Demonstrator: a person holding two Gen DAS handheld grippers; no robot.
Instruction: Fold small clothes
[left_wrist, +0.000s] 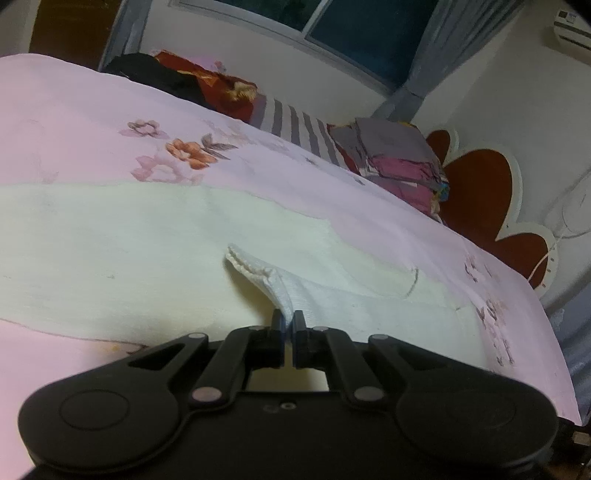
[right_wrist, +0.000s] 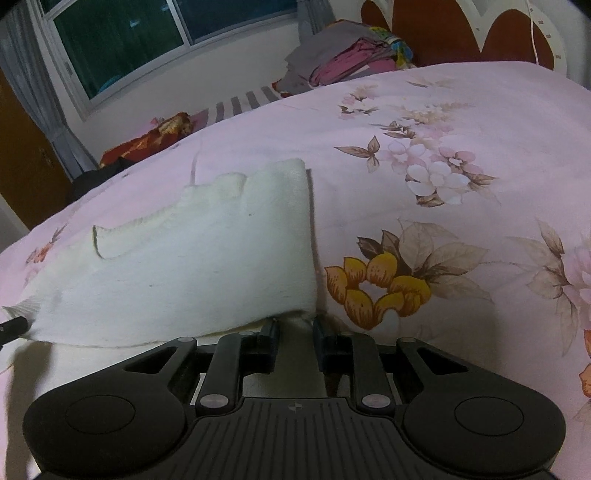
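Note:
A small white knitted garment (left_wrist: 147, 258) lies flat on a pink floral bedspread (left_wrist: 92, 122). My left gripper (left_wrist: 289, 319) is shut on a ribbed hem corner of the garment and lifts that corner slightly. In the right wrist view the garment (right_wrist: 192, 266) spreads to the left, one edge folded over at its right. My right gripper (right_wrist: 294, 326) sits at the near right corner of the garment, jaws a small gap apart with white cloth between them. The tip of the left gripper (right_wrist: 13, 326) shows at the far left edge.
A stack of folded clothes (left_wrist: 402, 162) (right_wrist: 347, 62) sits by the red and white headboard (left_wrist: 484, 192). A striped cloth (left_wrist: 295, 129) and a red patterned cloth (left_wrist: 218, 88) lie at the bed's far side. A window (right_wrist: 122, 40) is behind.

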